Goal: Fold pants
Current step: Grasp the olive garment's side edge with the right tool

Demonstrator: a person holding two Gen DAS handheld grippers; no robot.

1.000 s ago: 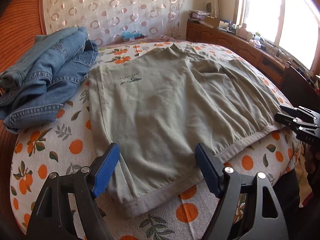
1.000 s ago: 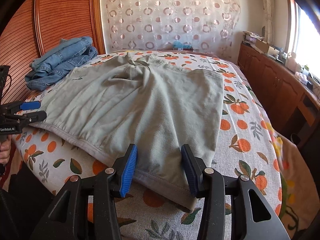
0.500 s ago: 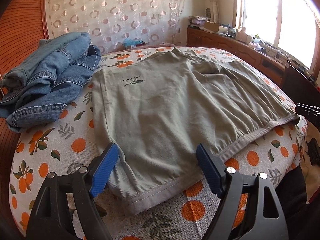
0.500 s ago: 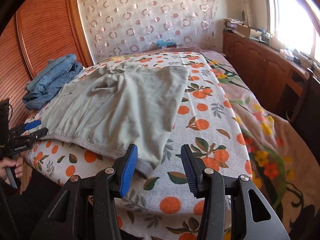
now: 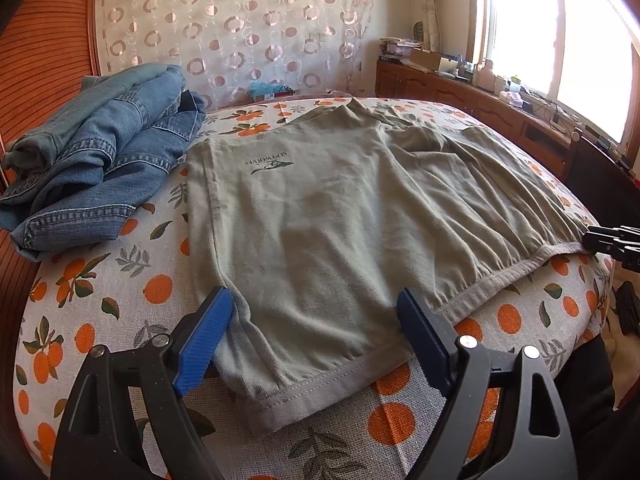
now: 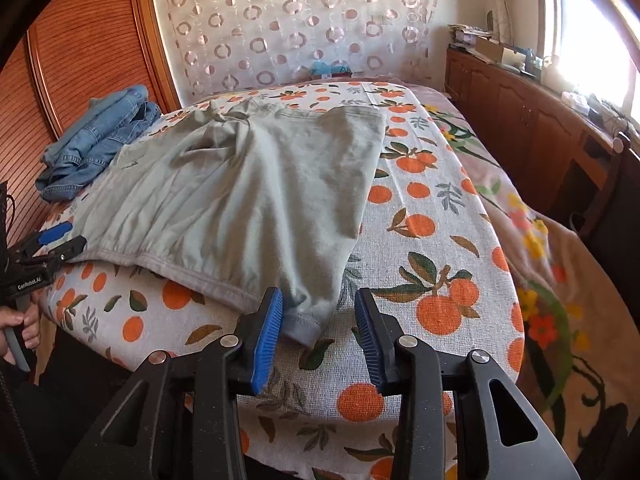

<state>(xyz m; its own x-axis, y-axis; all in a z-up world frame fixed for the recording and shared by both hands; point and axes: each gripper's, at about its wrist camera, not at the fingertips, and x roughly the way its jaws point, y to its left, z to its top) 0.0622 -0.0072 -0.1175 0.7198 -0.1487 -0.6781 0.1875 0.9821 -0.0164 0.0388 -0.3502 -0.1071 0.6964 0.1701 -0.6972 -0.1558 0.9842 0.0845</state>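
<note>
Left tongs [image 5: 316, 334]: jaws spread wide and lately widening, straddling one waistband corner of the pants [image 5: 340, 216], pads not pressing the cloth.
Right tongs [image 6: 318, 320]: jaws narrower, lately closing, open about the other waistband corner; blue pads [image 6: 267, 344] clear of the fabric.
Pants: grey-green, spread flat on the bed [image 6: 440, 248], waistband along the near edge, legs running away.
Bed: cover printed with oranges.
Jeans [image 5: 100, 168]: blue denim heap lying beside the pants, at the bed's left.
</note>
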